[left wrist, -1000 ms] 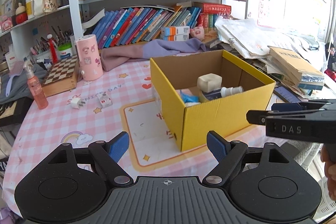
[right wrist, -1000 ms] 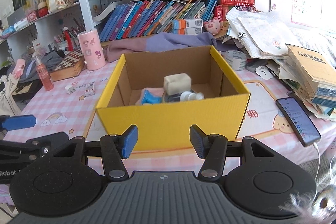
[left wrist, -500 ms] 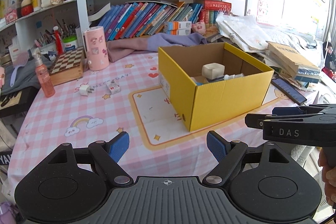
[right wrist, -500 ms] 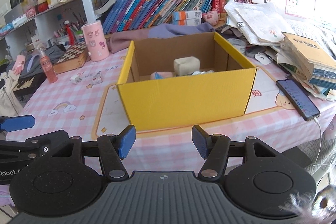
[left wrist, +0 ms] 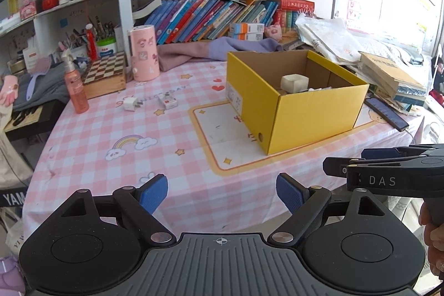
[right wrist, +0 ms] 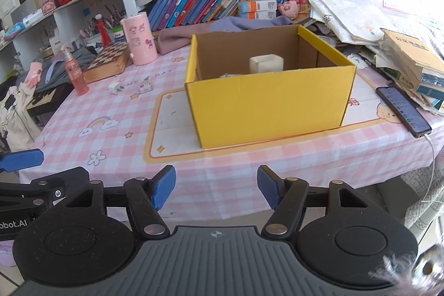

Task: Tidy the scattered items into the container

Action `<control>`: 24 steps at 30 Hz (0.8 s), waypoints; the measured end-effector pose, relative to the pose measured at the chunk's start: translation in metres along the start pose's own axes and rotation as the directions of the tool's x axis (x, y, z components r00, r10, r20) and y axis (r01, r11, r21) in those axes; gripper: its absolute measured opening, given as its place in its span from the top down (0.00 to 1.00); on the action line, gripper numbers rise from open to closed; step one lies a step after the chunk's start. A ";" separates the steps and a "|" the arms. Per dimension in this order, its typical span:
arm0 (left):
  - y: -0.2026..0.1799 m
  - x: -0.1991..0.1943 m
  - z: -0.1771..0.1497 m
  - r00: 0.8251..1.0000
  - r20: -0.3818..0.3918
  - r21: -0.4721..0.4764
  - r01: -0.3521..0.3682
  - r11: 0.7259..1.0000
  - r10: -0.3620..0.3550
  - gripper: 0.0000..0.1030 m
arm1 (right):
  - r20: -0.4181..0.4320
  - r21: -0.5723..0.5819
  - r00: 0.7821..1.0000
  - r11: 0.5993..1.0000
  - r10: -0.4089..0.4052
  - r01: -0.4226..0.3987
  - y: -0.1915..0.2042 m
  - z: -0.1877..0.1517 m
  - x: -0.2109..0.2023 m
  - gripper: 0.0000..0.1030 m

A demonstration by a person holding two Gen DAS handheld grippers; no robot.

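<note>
Both grippers pulled back from the box since a sec ago, jaws opening wider, nothing btwn them.

Left view: left gripper [left wrist: 222, 192] hangs over the near table edge, jaws released & empty. Yellow box [left wrist: 310, 113] sits on the pink checked tablecloth [left wrist: 111, 129], right of centre; a cream tub [left wrist: 294, 83] shows inside it. White plug [left wrist: 130, 103] & small carton [left wrist: 168, 101] still lie loose on the cloth, well apart from the box, near a pink spray bottle [left wrist: 74, 90]. Right gripper's side pokes in at right.
Right view: right gripper [right wrist: 216, 190] also off the table edge, jaws parted, empty. Box [right wrist: 269, 104] straight ahead, tub [right wrist: 266, 63] inside; phone [right wrist: 402, 107] flat to its right; plug [right wrist: 115, 86] & carton [right wrist: 145, 86] left of box.
</note>
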State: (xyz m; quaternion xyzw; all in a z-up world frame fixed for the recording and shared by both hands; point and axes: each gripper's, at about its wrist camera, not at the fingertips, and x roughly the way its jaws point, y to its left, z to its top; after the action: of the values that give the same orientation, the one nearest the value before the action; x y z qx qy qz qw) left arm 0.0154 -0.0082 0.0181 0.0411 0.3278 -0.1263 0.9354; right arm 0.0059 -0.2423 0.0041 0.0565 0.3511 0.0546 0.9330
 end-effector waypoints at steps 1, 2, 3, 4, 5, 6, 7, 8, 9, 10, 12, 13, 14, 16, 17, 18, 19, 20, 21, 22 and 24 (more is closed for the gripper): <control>0.002 -0.001 -0.001 1.000 -0.001 -0.003 -0.004 1.000 0.004 0.15 | -0.004 0.000 1.000 1.000 0.004 -0.004 0.002 -0.001 0.001 0.38; 0.005 -0.002 -0.002 1.000 -0.001 -0.007 -0.008 1.000 0.008 0.15 | -0.008 -0.001 1.000 1.000 0.008 -0.008 0.005 -0.002 0.001 0.38; 0.007 -0.004 -0.004 1.000 -0.001 -0.011 -0.012 1.000 0.012 0.14 | -0.011 -0.002 1.000 1.000 0.011 -0.011 0.007 -0.002 0.001 0.38; 0.009 -0.005 -0.005 1.000 -0.002 -0.015 -0.016 1.000 0.016 0.14 | -0.014 -0.004 1.000 1.000 0.016 -0.016 0.009 -0.003 0.002 0.38; 0.012 -0.006 -0.006 1.000 -0.002 -0.019 -0.021 1.000 0.021 0.14 | -0.017 -0.007 1.000 1.000 0.020 -0.020 0.012 -0.004 0.002 0.38; 0.014 -0.007 -0.007 1.000 -0.002 -0.024 -0.026 0.999 0.026 0.14 | -0.020 -0.010 0.999 1.000 0.024 -0.025 0.015 -0.004 0.003 0.38; 0.017 -0.009 -0.008 1.000 -0.002 -0.028 -0.030 0.999 0.030 0.14 | -0.025 -0.013 0.999 0.999 0.029 -0.029 0.017 -0.004 0.004 0.38; 0.019 -0.010 -0.009 0.999 -0.001 -0.032 -0.034 0.999 0.034 0.14 | -0.029 -0.017 0.999 0.999 0.034 -0.034 0.020 -0.005 0.004 0.37; 0.021 -0.011 -0.010 0.999 -0.001 -0.036 -0.038 0.999 0.038 0.14 | -0.033 -0.020 0.999 0.999 0.038 -0.039 0.023 -0.005 0.005 0.37; 0.024 -0.011 -0.010 0.999 -0.001 -0.041 -0.042 0.998 0.042 0.14 | -0.037 -0.024 0.998 0.999 0.042 -0.043 0.026 -0.006 0.006 0.37; 0.029 -0.013 -0.012 0.999 -0.003 -0.049 -0.047 0.998 0.047 0.14 | -0.044 -0.031 0.998 0.998 0.049 -0.051 0.031 -0.007 0.007 0.37; 0.031 -0.013 -0.013 0.999 -0.004 -0.052 -0.050 0.997 0.049 0.14 | -0.047 -0.034 0.998 0.998 0.052 -0.054 0.033 -0.007 0.008 0.37; 0.033 -0.014 -0.014 0.999 -0.005 -0.056 -0.052 0.997 0.052 0.14 | -0.050 -0.038 0.997 0.998 0.055 -0.057 0.035 -0.007 0.009 0.37; 0.037 -0.014 -0.015 0.998 -0.007 -0.064 -0.056 0.996 0.056 0.14 | -0.055 -0.045 0.997 0.997 0.059 -0.062 0.040 -0.007 0.010 0.37; 0.039 -0.015 -0.016 0.998 -0.009 -0.069 -0.057 0.996 0.057 0.14 | -0.058 -0.049 0.996 0.997 0.061 -0.064 0.042 -0.007 0.010 0.37; 0.041 -0.015 -0.017 0.998 -0.010 -0.073 -0.059 0.996 0.058 0.14 | -0.062 -0.054 0.996 0.996 0.063 -0.067 0.044 -0.008 0.011 0.37; 0.043 -0.016 -0.018 0.998 -0.013 -0.078 -0.060 0.995 0.059 0.14 | -0.066 -0.060 0.996 0.996 0.066 -0.070 0.046 -0.008 0.012 0.37; 0.045 -0.016 -0.019 0.998 -0.016 -0.084 -0.062 0.995 0.061 0.14 | -0.070 -0.066 0.995 0.995 0.068 -0.073 0.048 -0.008 0.013 0.37; 0.047 -0.016 -0.021 0.998 -0.019 -0.090 -0.063 0.994 0.062 0.14 | -0.074 -0.072 0.995 0.995 0.070 -0.075 0.051 -0.008 0.014 0.37; 0.049 -0.016 -0.022 0.998 -0.023 -0.096 -0.065 0.993 0.063 0.14 | -0.078 -0.079 0.994 0.994 0.072 -0.078 0.053 -0.008 0.015 0.37; 0.053 -0.017 -0.025 0.997 -0.028 -0.109 -0.071 0.992 0.068 0.14 | -0.085 -0.091 0.993 0.992 0.078 -0.086 0.059 -0.008 0.016 0.37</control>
State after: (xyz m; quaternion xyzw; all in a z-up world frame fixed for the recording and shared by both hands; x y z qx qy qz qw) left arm 0.0018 0.0503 0.0089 0.0026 0.3440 -0.0747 0.9360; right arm 0.0089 -0.1815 -0.0042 0.0243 0.3831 0.1118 0.9166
